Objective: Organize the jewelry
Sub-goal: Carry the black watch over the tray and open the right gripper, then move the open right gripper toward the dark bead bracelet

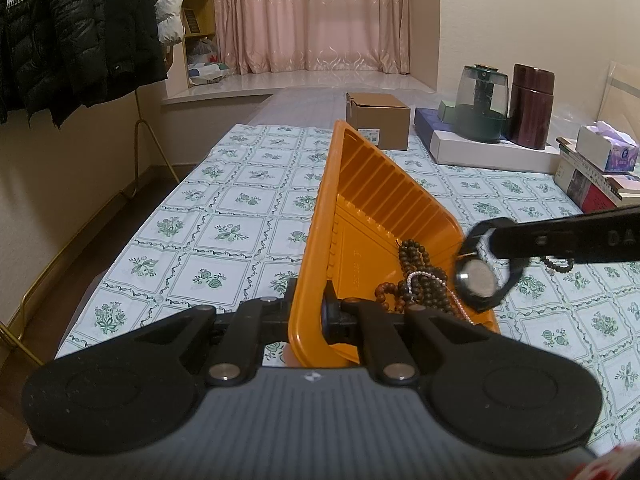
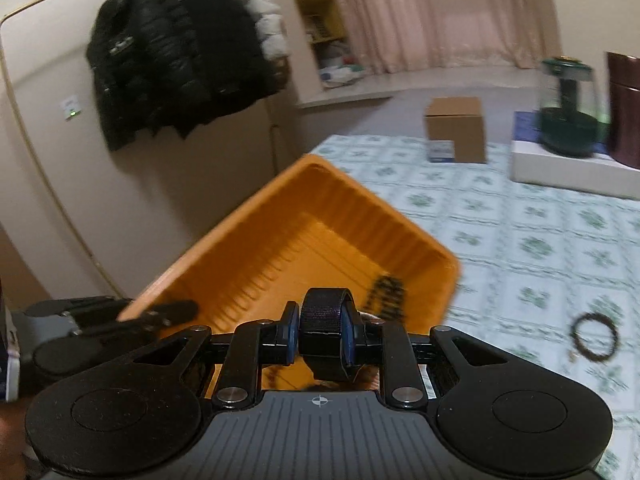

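Note:
My left gripper [image 1: 310, 312] is shut on the near rim of an orange tray [image 1: 360, 208] and holds it tilted, far end up. Dark bead strands [image 1: 420, 276] and a thin pale chain [image 1: 426, 278] lie in the tray's low corner. My right gripper [image 2: 322, 334] is shut on the strap of a black watch [image 2: 324, 332]. In the left wrist view the watch [image 1: 476, 278] hangs from the right gripper over the tray's right edge. The tray [image 2: 320, 236] also shows in the right wrist view, with my left gripper's fingers [image 2: 160, 312] on its rim.
A dark bead bracelet [image 2: 596, 338] lies on the green-patterned tablecloth [image 1: 224, 232] to the right of the tray. At the back stand a cardboard box [image 1: 380, 126], a green jar [image 1: 482, 104], a brown canister [image 1: 530, 106] and a tissue box [image 1: 606, 148]. Jackets [image 1: 68, 32] hang at left.

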A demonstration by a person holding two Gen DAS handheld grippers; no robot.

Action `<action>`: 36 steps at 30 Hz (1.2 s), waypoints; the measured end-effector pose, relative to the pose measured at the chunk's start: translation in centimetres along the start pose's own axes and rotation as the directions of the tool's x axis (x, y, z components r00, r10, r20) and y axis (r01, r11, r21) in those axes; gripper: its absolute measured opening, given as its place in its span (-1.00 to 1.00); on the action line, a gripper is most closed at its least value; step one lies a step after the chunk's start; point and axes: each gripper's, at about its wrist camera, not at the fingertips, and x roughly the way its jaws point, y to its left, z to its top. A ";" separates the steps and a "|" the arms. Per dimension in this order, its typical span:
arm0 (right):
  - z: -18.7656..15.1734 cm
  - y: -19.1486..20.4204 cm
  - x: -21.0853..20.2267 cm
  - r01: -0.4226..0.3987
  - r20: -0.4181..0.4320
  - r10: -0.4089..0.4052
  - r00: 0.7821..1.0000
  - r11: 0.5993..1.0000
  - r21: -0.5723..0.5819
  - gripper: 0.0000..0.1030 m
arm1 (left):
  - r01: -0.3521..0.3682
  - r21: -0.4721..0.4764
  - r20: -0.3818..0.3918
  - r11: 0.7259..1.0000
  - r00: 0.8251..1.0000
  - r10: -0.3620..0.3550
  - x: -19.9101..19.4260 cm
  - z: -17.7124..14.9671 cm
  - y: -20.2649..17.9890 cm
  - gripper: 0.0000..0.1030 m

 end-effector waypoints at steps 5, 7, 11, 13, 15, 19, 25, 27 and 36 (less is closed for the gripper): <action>0.2 0.8 1.7 -0.040 -0.008 0.040 0.999 0.999 0.001 -0.57 | 0.001 -0.002 -0.001 1.000 1.000 -0.001 0.1 0.0 0.0 -0.84; 0.3 0.8 2.1 -0.046 -0.014 0.046 0.999 0.999 0.003 -0.57 | 0.002 -0.003 -0.002 1.000 1.000 -0.002 0.1 0.0 -0.1 -0.84; 0.0 0.7 2.5 -0.045 -0.025 0.045 0.999 0.999 0.005 -0.57 | 0.003 -0.004 -0.002 1.000 1.000 -0.003 0.1 0.0 0.0 -0.84; -0.2 0.5 2.7 -0.043 -0.029 0.044 0.999 0.999 0.010 -0.57 | 0.002 -0.004 -0.002 1.000 1.000 -0.002 0.1 0.0 0.0 -0.84; -0.3 0.3 2.8 -0.053 -0.029 0.054 0.998 0.998 0.019 -0.57 | 0.002 -0.005 -0.002 1.000 1.000 -0.002 0.2 0.0 0.0 -0.84; -0.1 0.4 2.6 -0.064 -0.016 0.064 0.998 0.998 0.013 -0.58 | 0.003 -0.006 -0.004 1.000 1.000 -0.003 0.2 0.0 0.0 -0.84; 0.1 -0.8 1.7 -0.026 0.022 0.025 0.999 0.999 0.041 -0.57 | 0.005 -0.006 -0.004 1.000 1.000 -0.005 0.2 0.1 0.0 -0.84; 0.0 -1.9 1.2 -0.002 0.026 0.000 1.000 0.998 0.065 -0.57 | 0.006 -0.007 -0.005 1.000 1.000 -0.006 0.2 0.1 0.0 -0.84; -3.6 -7.5 -1.8 0.153 -0.018 -0.152 0.988 0.977 0.150 -0.57 | 0.005 -0.007 -0.005 1.000 1.000 -0.005 0.2 0.1 0.0 -0.84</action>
